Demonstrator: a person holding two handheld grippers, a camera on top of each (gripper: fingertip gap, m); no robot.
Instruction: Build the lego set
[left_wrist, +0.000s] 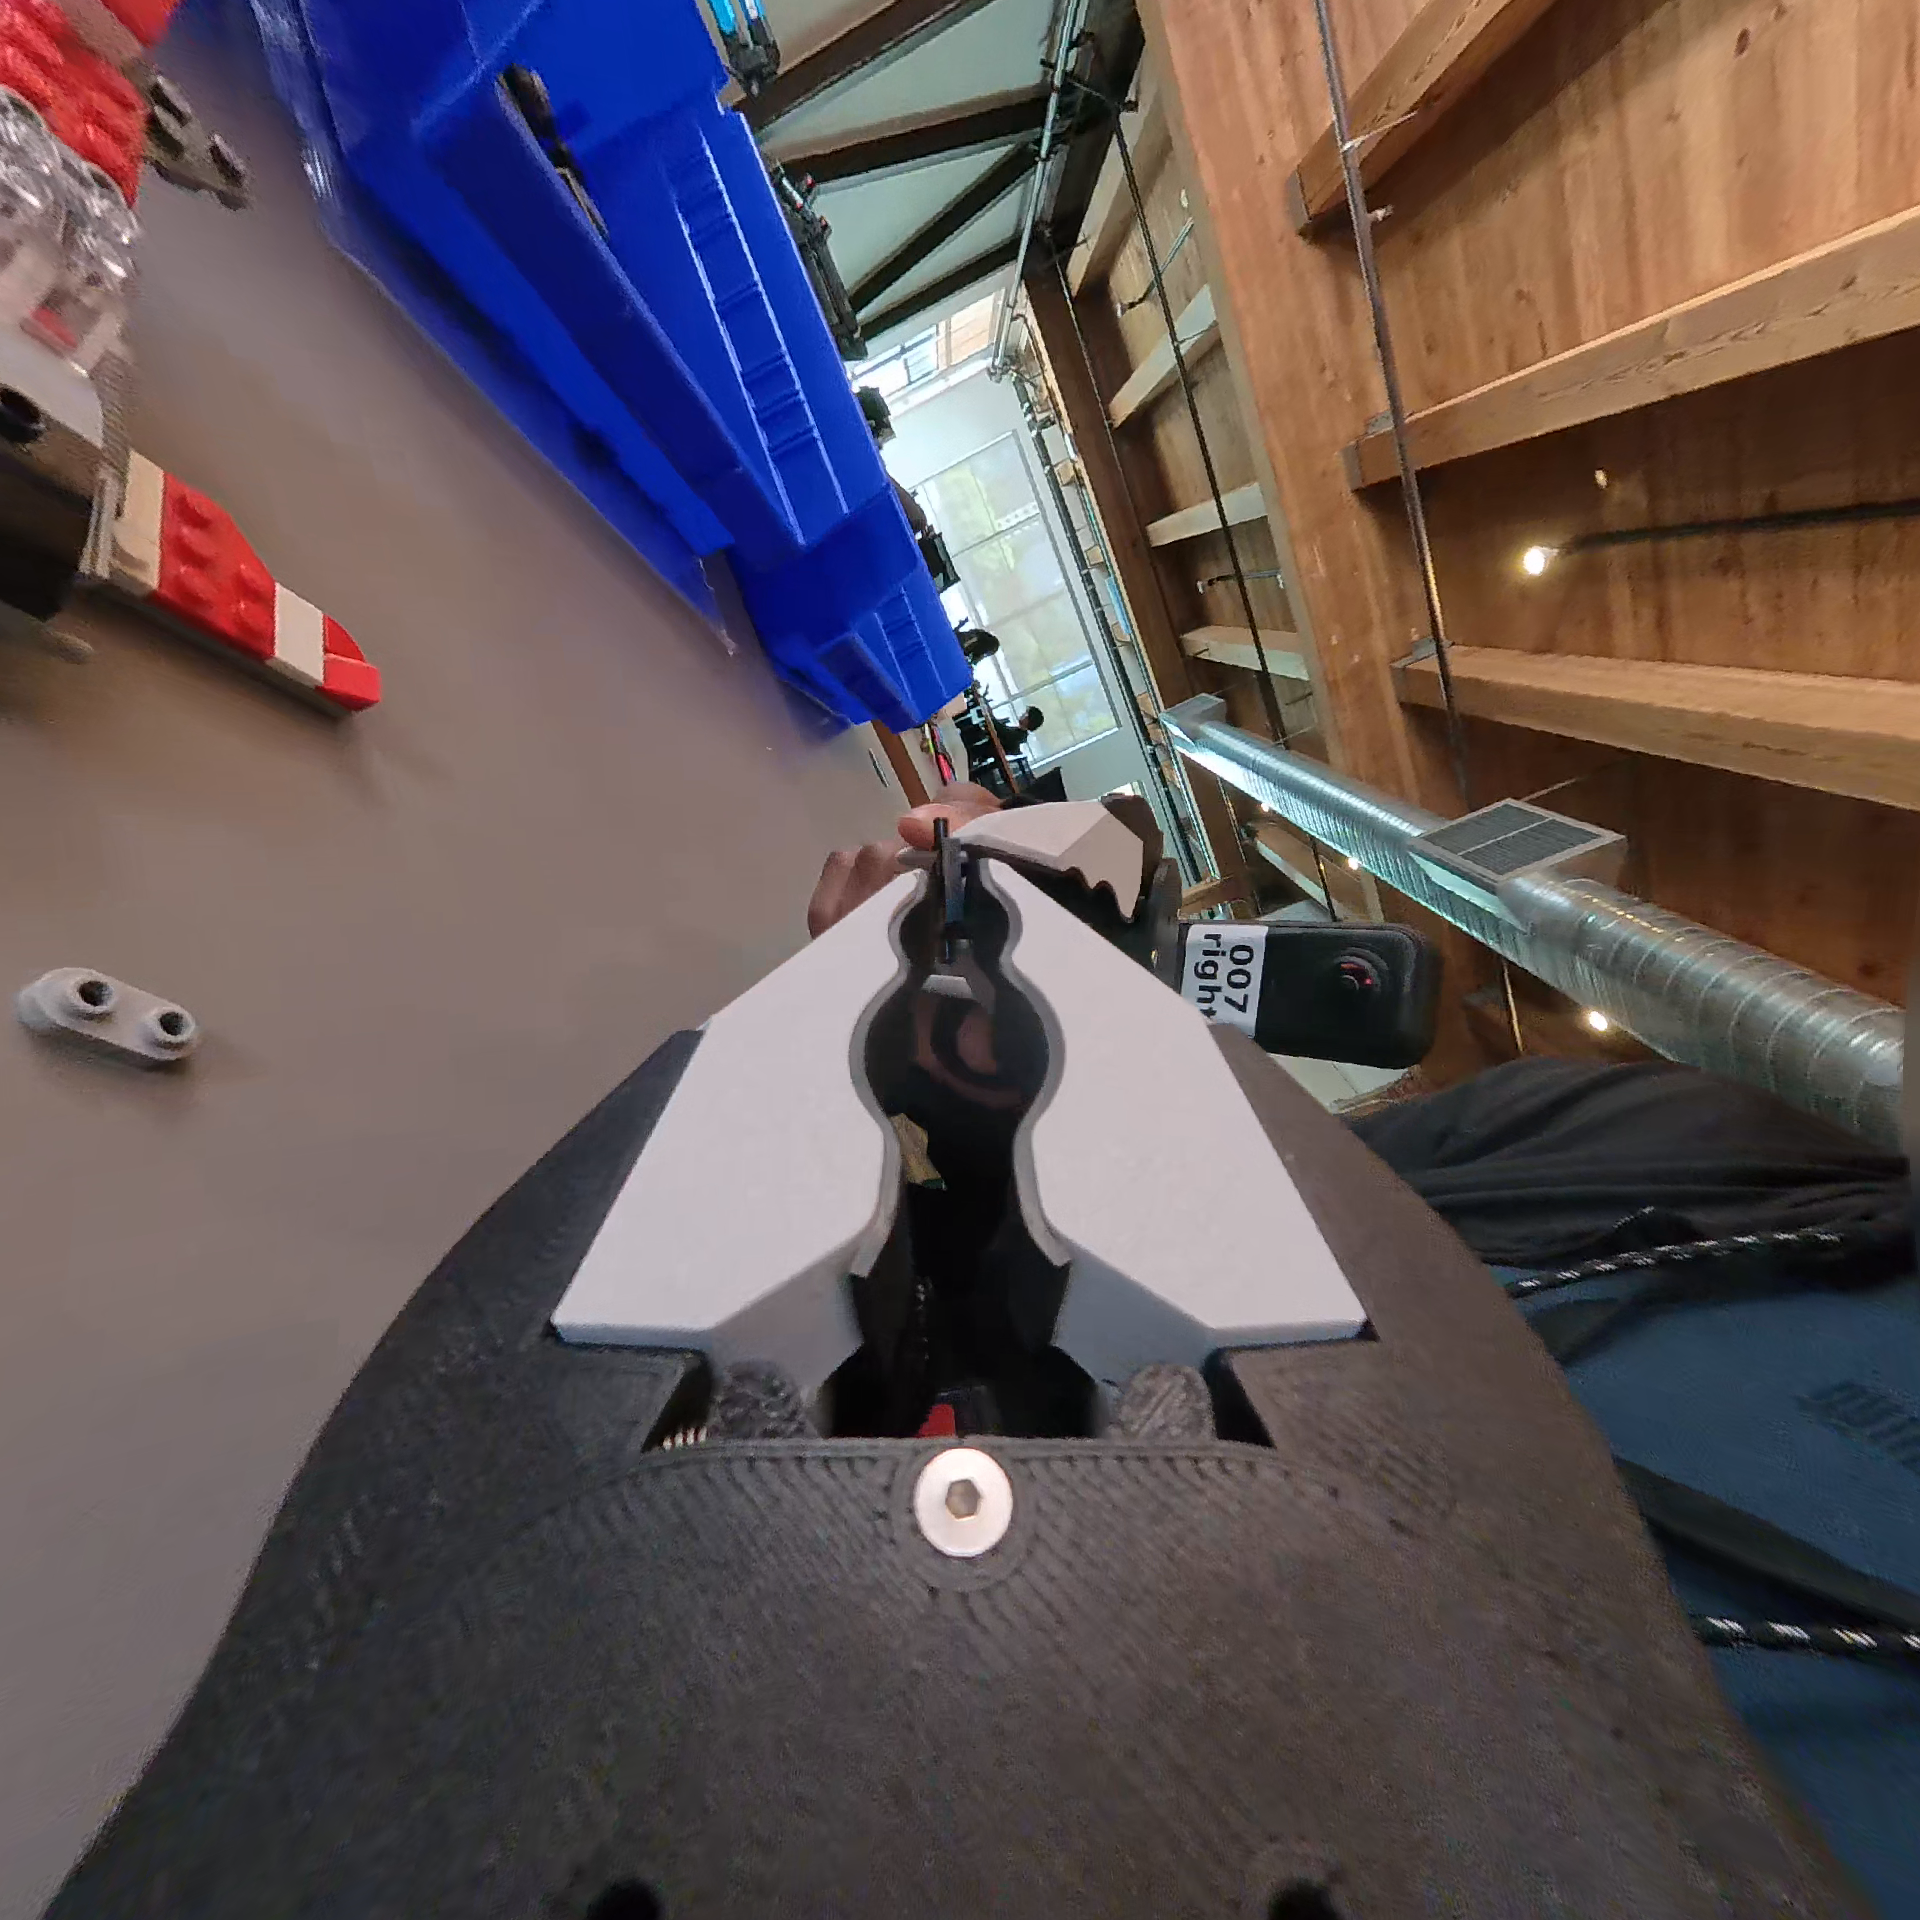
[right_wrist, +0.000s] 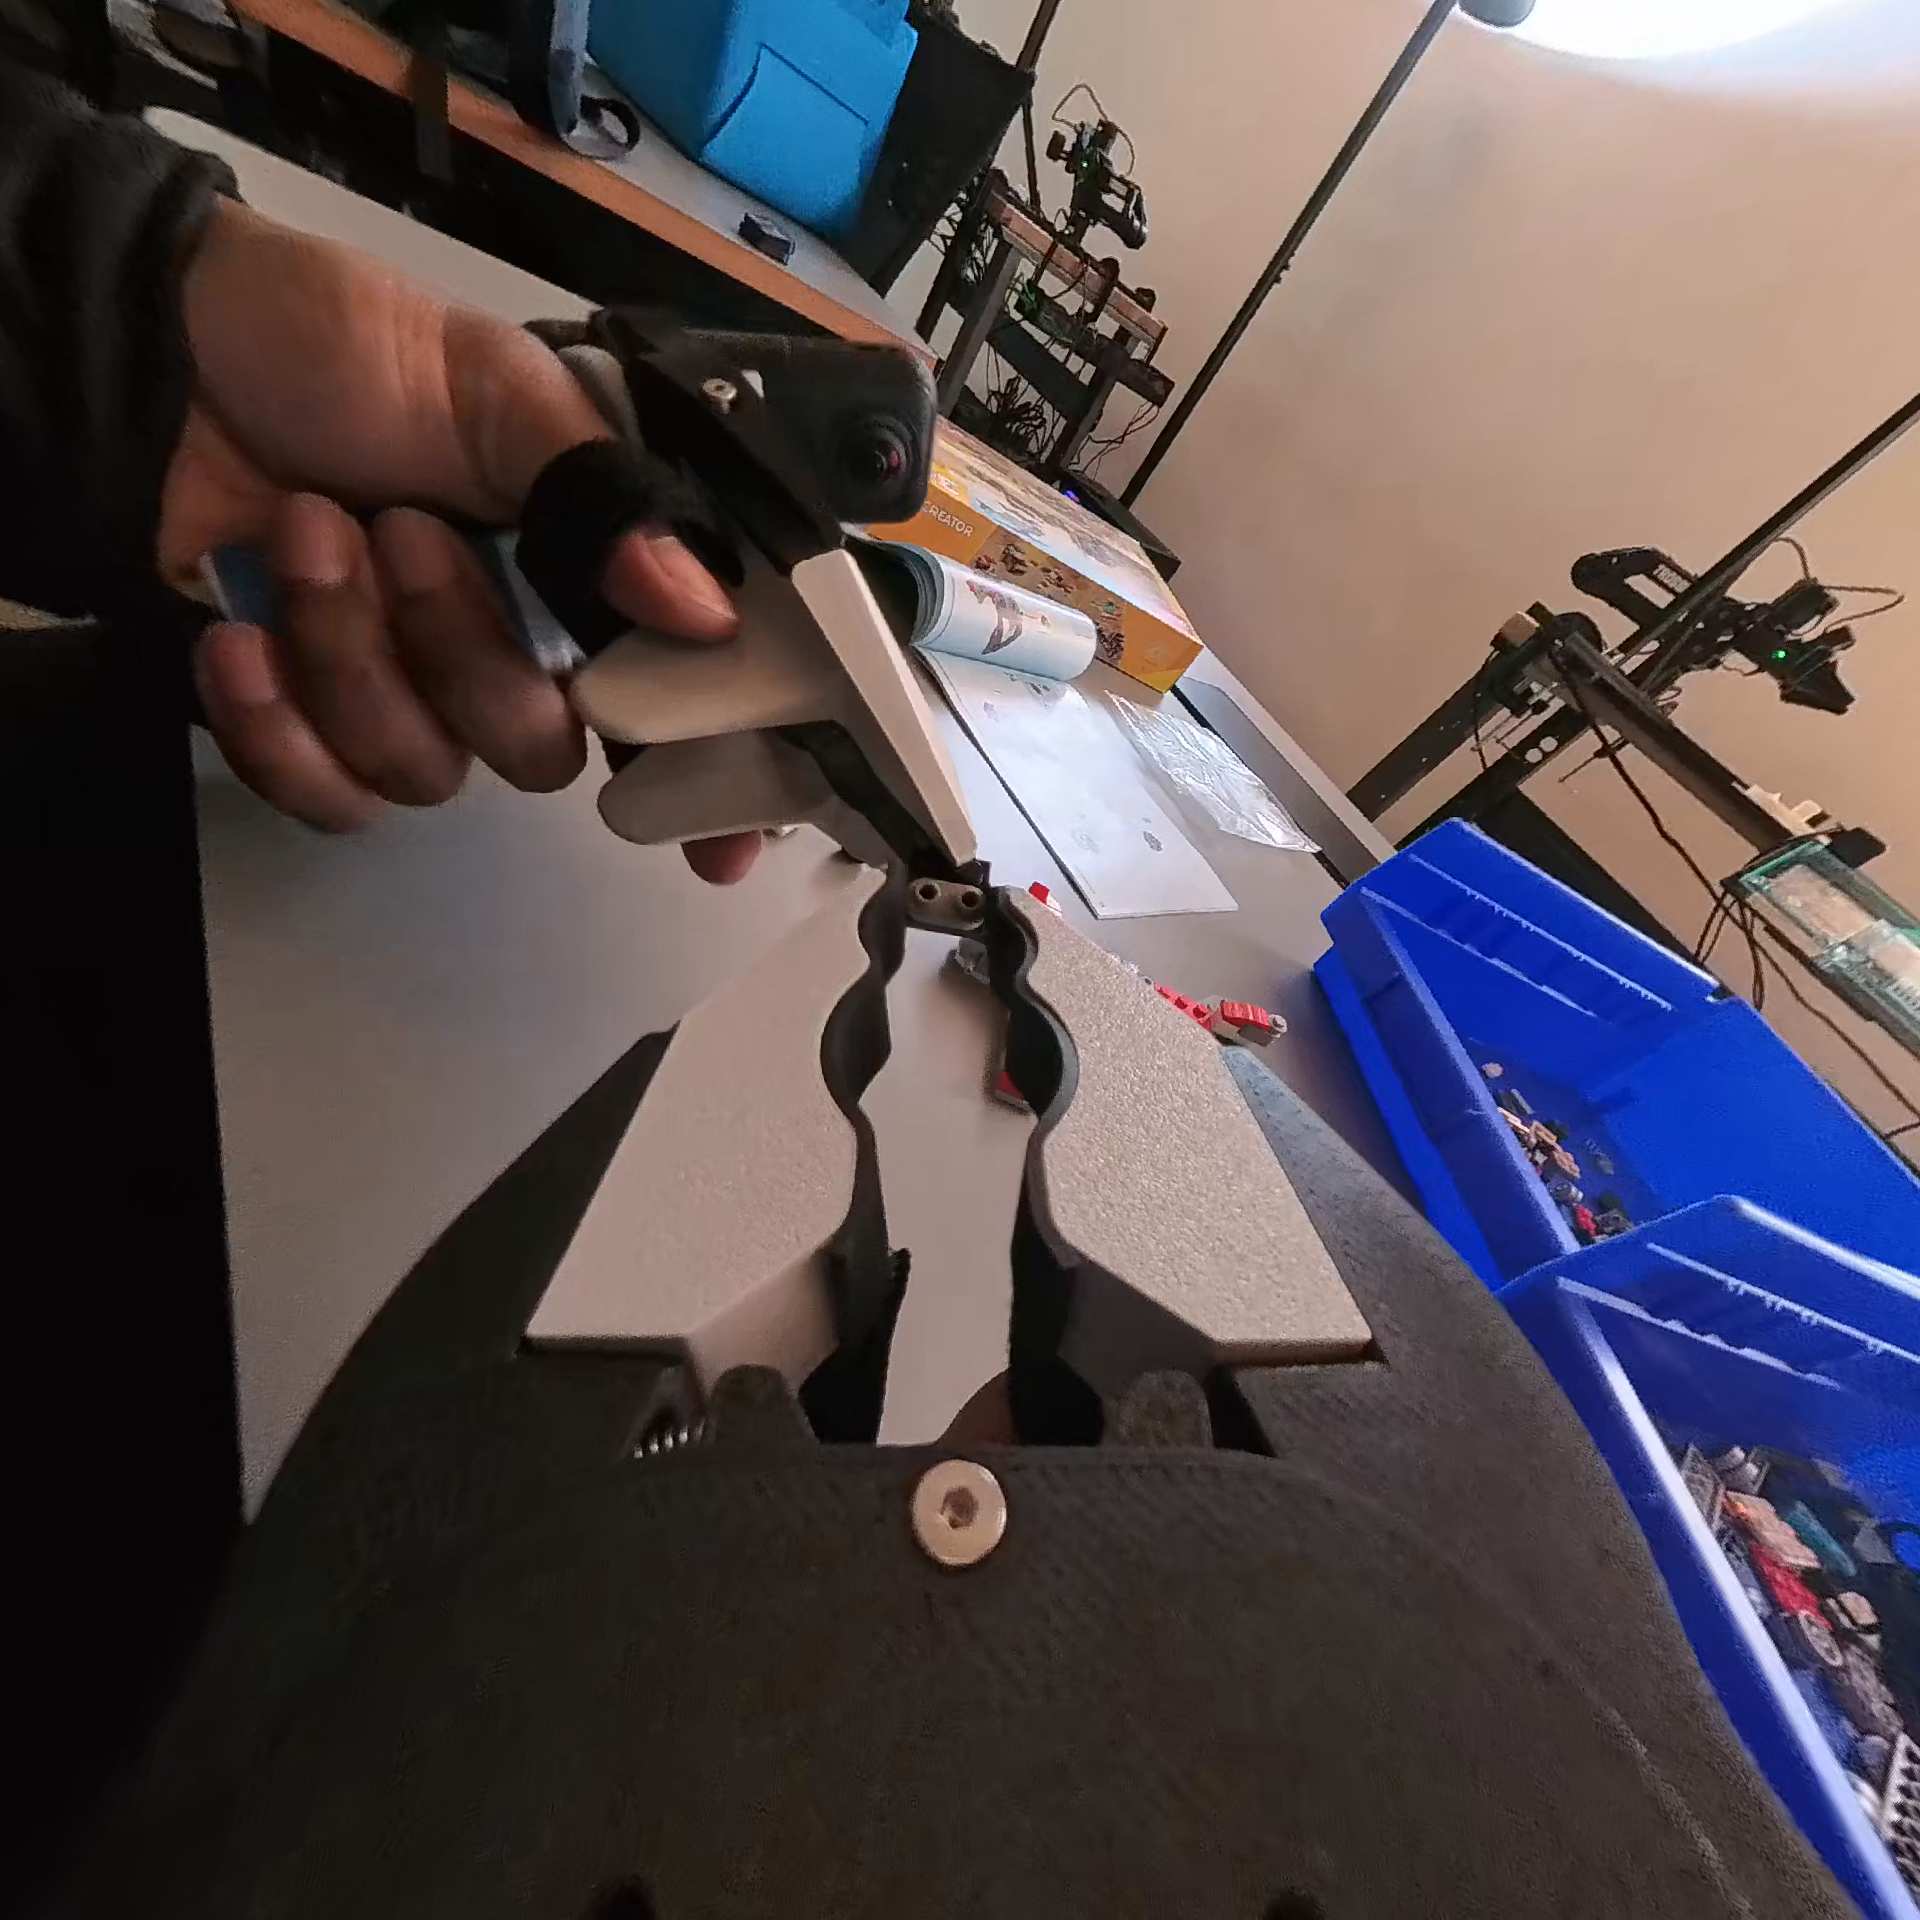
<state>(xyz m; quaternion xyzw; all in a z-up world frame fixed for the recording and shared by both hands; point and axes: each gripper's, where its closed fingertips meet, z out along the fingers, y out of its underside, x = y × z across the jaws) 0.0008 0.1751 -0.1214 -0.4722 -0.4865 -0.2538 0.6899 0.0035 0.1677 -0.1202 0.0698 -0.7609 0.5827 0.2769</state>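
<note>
My left gripper (left_wrist: 951, 904) is shut on a small thin black piece (left_wrist: 948, 878), held up above the grey table (left_wrist: 499, 883). My right gripper (right_wrist: 940, 914) is shut on a small grey two-hole piece (right_wrist: 943, 900). The two gripper tips meet: in the right wrist view the left gripper (right_wrist: 951, 857) comes down from the upper left, held by a hand (right_wrist: 364, 582), with its black piece touching the grey piece. The right gripper (left_wrist: 997, 847) shows just beyond my left fingertips. A red and white lego build (left_wrist: 244, 597) lies on the table at the left.
Blue bins (right_wrist: 1621, 1101) with loose bricks run along the table's side, also in the left wrist view (left_wrist: 623, 343). A second grey two-hole piece (left_wrist: 104, 1016) lies on the table. An open instruction booklet (right_wrist: 1070, 779), a box (right_wrist: 1049, 561), a clear bag (right_wrist: 1195, 774) and small red pieces (right_wrist: 1226, 1013) lie beyond.
</note>
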